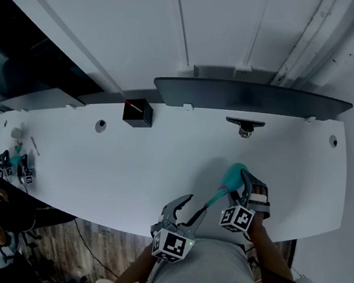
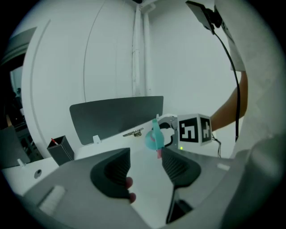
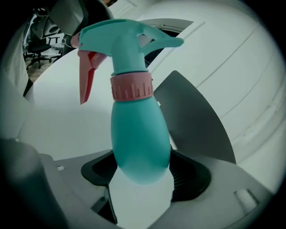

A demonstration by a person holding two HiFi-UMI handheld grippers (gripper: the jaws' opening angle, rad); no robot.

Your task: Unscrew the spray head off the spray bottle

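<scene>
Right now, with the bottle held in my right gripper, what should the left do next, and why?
Probably bring the left gripper forward and close it on the pink collar: its jaws stand open and empty, the spray head is still screwed onto the spray bottle, and the right gripper clamps the body.

The spray bottle [image 3: 140, 143] is teal, its collar [image 3: 131, 88] pink, its trigger [image 3: 87, 76] red (marker cube [image 2: 194, 129]: black-and-white squares).
</scene>
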